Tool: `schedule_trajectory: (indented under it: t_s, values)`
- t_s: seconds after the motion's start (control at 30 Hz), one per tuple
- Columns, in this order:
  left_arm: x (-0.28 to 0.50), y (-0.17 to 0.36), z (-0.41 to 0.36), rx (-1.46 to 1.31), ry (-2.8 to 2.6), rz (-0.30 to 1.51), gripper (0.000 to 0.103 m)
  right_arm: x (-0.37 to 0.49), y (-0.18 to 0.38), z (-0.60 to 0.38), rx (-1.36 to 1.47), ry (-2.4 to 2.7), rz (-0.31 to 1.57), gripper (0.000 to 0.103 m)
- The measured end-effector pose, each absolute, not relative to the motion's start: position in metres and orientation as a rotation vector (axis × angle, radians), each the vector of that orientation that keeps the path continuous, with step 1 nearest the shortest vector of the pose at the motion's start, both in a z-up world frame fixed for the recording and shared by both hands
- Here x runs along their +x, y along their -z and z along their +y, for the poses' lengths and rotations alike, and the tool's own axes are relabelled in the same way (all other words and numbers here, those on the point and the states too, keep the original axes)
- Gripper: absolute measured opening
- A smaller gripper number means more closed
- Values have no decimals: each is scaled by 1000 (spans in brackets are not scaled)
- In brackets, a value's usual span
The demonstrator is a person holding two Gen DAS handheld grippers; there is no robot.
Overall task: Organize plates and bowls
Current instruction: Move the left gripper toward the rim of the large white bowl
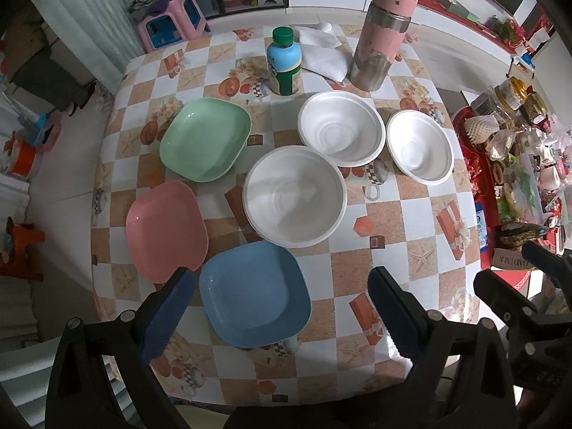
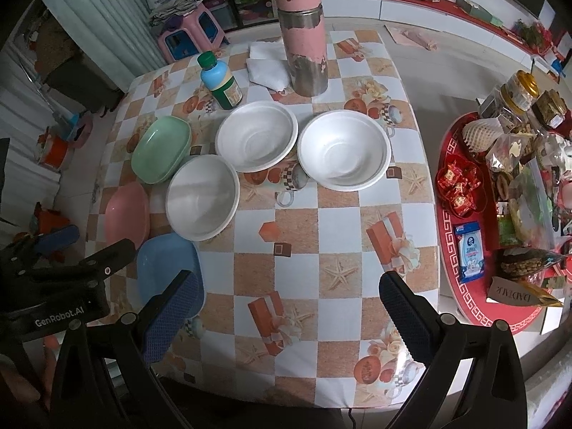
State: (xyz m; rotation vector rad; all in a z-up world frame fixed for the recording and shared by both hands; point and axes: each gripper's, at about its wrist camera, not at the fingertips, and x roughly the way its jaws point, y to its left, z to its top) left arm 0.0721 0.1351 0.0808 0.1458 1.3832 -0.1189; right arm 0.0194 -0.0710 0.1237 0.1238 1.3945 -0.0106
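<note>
Three square plates lie on the checkered table (image 1: 404,214): green (image 1: 205,139), pink (image 1: 166,230) and blue (image 1: 254,293). Three white bowls stand beside them: a large near one (image 1: 295,196), a middle one (image 1: 341,128) and a right one (image 1: 420,146). My left gripper (image 1: 282,307) is open and empty, above the blue plate. My right gripper (image 2: 291,307) is open and empty over the table's near part, with the blue plate (image 2: 168,271) by its left finger. The bowls (image 2: 202,196) (image 2: 256,136) (image 2: 344,150) and the green (image 2: 161,148) and pink (image 2: 127,214) plates lie ahead.
A pink and steel thermos (image 1: 384,32), a blue bottle with green cap (image 1: 284,62) and a white cloth (image 1: 323,52) stand at the table's far side. A red tray (image 2: 464,286) crowded with snacks and jars is to the right. A pink stool (image 1: 171,19) stands beyond the table.
</note>
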Motion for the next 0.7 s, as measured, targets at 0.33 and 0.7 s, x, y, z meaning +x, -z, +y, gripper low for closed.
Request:
schedule_trajectory:
  t_s: [0.33,0.7]
  values:
    - [81,-78,149,129,144,1390,95,24,-117,-55,125,19,1414,102]
    - [128,-15,182,137,104,1452,72,53,-83,-32,133,55,1386,92]
